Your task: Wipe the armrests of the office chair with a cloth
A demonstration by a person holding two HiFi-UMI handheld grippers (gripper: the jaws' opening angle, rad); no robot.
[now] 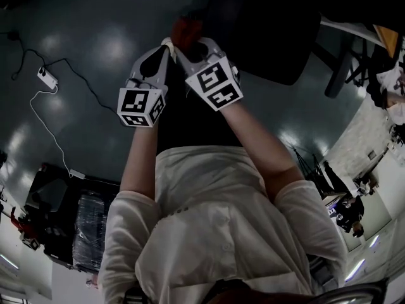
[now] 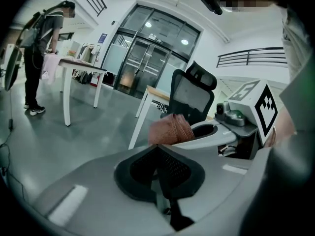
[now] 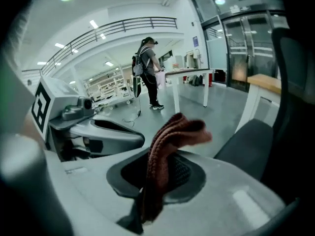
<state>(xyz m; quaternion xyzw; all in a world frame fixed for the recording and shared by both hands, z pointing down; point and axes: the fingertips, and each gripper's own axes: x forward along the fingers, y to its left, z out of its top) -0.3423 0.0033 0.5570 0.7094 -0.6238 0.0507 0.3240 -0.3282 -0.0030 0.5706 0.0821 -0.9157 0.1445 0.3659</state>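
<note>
Cloth (image 3: 165,161) of reddish-brown knit stands pinched between the fingers of the right gripper (image 3: 157,177). Its lower part is clamped in the dark pads, and its free end rises and flops over toward the office chair (image 3: 248,139). In the right gripper view the cloth hangs in the air just short of the chair's dark seat and does not touch it.

From the head view, both grippers are held out side by side in front of the person's white shirt. The right gripper (image 1: 192,48) is nearer the office chair (image 1: 272,37), and the left gripper (image 1: 163,50) is just beside it on the far side from the chair. The cloth (image 1: 185,33) shows as a red bunch at their tips, just left of the chair.

The left gripper (image 2: 160,167) has its fingers pressed together with nothing between them. Beyond them the cloth (image 2: 170,130) sits in front of the chair's (image 2: 192,95) mesh back.

Farther from the chair, a person (image 2: 42,48) bends at a white table (image 2: 81,65), and a power strip (image 1: 46,76) lies on the grey floor (image 1: 95,37).
</note>
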